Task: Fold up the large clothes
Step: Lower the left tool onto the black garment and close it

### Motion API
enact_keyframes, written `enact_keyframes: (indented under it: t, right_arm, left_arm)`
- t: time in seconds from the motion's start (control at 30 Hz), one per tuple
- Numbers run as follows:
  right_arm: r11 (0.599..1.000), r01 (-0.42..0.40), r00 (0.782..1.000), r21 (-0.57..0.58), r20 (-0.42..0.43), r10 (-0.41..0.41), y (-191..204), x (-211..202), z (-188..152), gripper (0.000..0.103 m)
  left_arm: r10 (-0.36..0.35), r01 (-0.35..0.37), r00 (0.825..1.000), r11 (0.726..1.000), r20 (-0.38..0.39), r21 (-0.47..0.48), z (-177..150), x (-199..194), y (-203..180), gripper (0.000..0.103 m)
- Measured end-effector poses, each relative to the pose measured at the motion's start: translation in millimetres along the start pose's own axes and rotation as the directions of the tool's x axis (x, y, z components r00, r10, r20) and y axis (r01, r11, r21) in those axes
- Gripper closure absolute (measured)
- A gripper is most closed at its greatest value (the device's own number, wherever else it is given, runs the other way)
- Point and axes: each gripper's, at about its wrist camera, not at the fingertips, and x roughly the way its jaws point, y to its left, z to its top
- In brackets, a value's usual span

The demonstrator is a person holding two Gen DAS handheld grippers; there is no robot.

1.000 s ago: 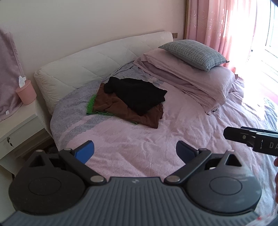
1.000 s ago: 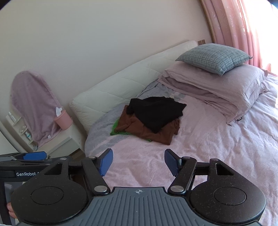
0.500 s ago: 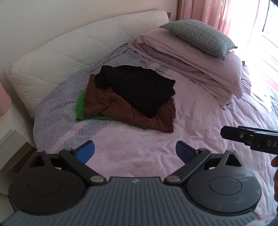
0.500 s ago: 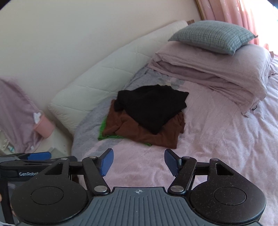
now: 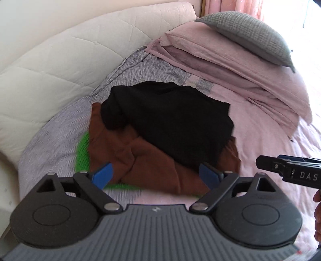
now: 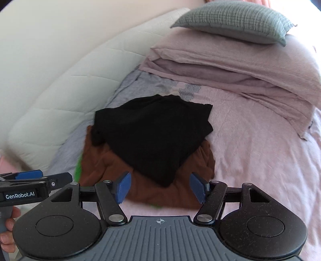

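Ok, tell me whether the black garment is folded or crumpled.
Crumpled: the black fabric garment lies bunched, with uneven edges, atop the brown garment.

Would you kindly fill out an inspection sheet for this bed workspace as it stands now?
Surface: bed, pink cover with a grey patterned part by the headboard.
Job's things: black garment on top of a brown garment, both on a green garment; all crumpled, none folded.
Clutter: nothing seen.
Grippers: left gripper open, empty, in front of the pile; right gripper open, empty.
Cables: nothing seen.
Surroundings: grey pillow on stacked pink bedding; pink curtain behind.
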Motion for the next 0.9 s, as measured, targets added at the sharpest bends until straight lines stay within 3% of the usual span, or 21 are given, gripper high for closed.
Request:
enact_keyframes:
  t: [0.27,0.43,0.5,0.57,0.67,0.83,0.87,0.9]
  right_arm:
    - [0.997,0.064,0.998,0.037,-0.005,-0.064,-21,106,27,0.041]
    - [0.996,0.059,0.998,0.069,0.033,-0.061,-35,150,37,0.041]
    - [0.996,0.048,0.997,0.078,0.048,-0.052,-40,164,39,0.041]
    - [0.995,0.057,0.997,0.08,0.047,-0.061,-42,178,40,0.041]
    - [0.994,0.094,0.994,0.062,0.056,-0.097,-43,197,39,0.041]
    - [0.994,0.107,0.99,0.037,0.084,-0.109,-40,227,45,0.041]
    - [0.994,0.11,0.99,0.027,0.088,-0.112,-38,233,47,0.045]
    - [0.992,0.124,0.989,0.01,0.082,-0.125,-35,238,50,0.058]
  left_arm:
    - [-0.023,0.023,1.0,1.0,0.009,-0.015,39,102,24,0.018]
    - [-0.027,0.028,0.999,0.999,0.027,-0.03,54,149,38,0.02]
    - [-0.042,0.043,0.999,0.998,0.029,-0.039,57,163,44,0.031]
    - [-0.055,0.056,0.998,0.997,0.021,-0.046,61,177,50,0.036]
    - [-0.036,0.037,0.999,0.998,0.026,-0.056,65,196,59,0.035]
    - [-0.036,0.04,0.996,0.998,0.076,-0.045,71,213,62,0.024]
    - [-0.035,0.04,0.997,0.998,0.075,-0.054,73,216,63,0.024]
    - [-0.039,0.045,0.996,0.997,0.076,-0.067,74,218,63,0.026]
